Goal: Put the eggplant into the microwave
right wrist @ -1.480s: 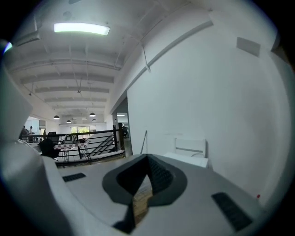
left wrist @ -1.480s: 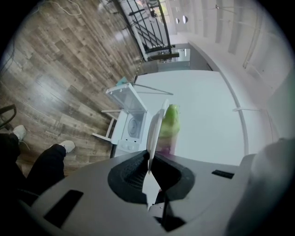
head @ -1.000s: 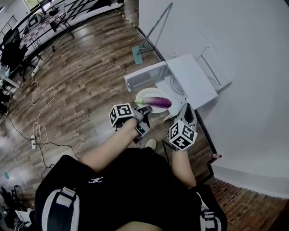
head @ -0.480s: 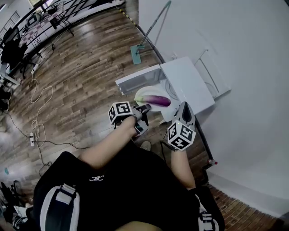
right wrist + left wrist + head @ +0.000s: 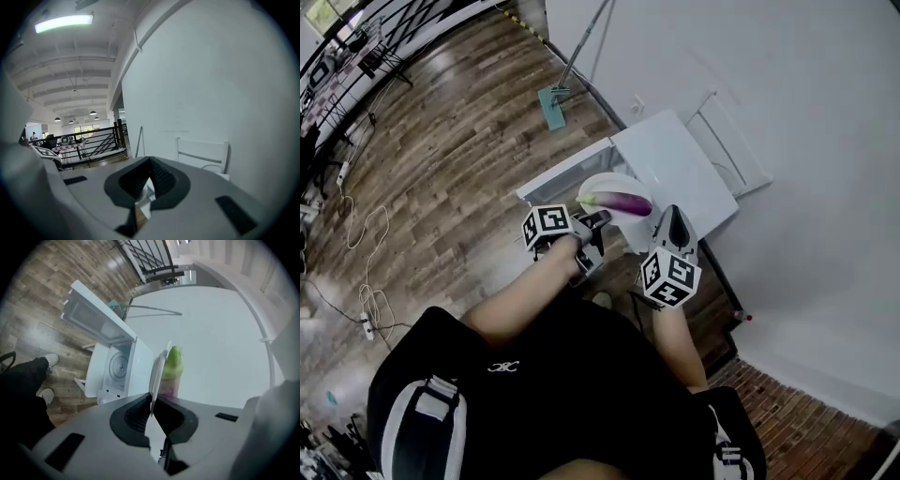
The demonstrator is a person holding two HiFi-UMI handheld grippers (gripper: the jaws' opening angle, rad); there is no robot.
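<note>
Pinches the rim of a round white plate (image 5: 607,182) in the left gripper (image 5: 152,403), bears a glossy purple eggplant (image 5: 624,200) across the plate's middle near the open white microwave (image 5: 675,165), holds the right gripper (image 5: 149,173) closed, empty

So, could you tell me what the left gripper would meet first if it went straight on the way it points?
Probably the white wall, past the plate it holds; the open microwave lies left of that line, though depth is unclear.
</note>
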